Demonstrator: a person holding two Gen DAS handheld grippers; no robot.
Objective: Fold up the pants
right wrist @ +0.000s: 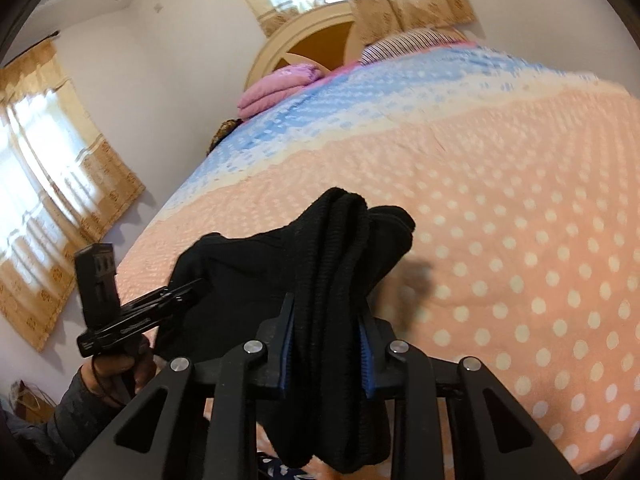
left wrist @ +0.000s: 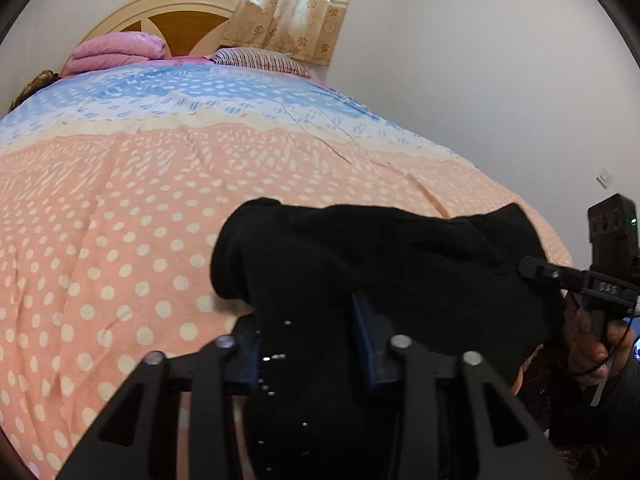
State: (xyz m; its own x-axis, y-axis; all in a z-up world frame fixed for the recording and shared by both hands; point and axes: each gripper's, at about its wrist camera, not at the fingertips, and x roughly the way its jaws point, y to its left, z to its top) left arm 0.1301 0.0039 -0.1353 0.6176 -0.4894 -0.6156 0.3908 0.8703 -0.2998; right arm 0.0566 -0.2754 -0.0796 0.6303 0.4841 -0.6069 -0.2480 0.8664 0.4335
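Observation:
The black pants point(left wrist: 360, 264) hang bunched between both grippers above the near edge of the bed. My left gripper point(left wrist: 308, 344) is shut on one end of the pants; cloth fills the gap between its blue pads and drapes over them. My right gripper point(right wrist: 328, 344) is shut on a thick bunch of the black pants point(right wrist: 336, 280), with ribbed folds sticking out past the fingertips. The right gripper also shows in the left wrist view point(left wrist: 536, 270) at the pants' right end. The left gripper shows in the right wrist view point(right wrist: 188, 292) at their left end.
The bed point(left wrist: 140, 220) carries a pink, cream and blue dotted cover. A folded pink blanket point(left wrist: 116, 50) and a striped pillow point(left wrist: 260, 60) lie by the wooden headboard point(left wrist: 172, 20). Curtained windows point(right wrist: 48, 184) and white walls surround the bed.

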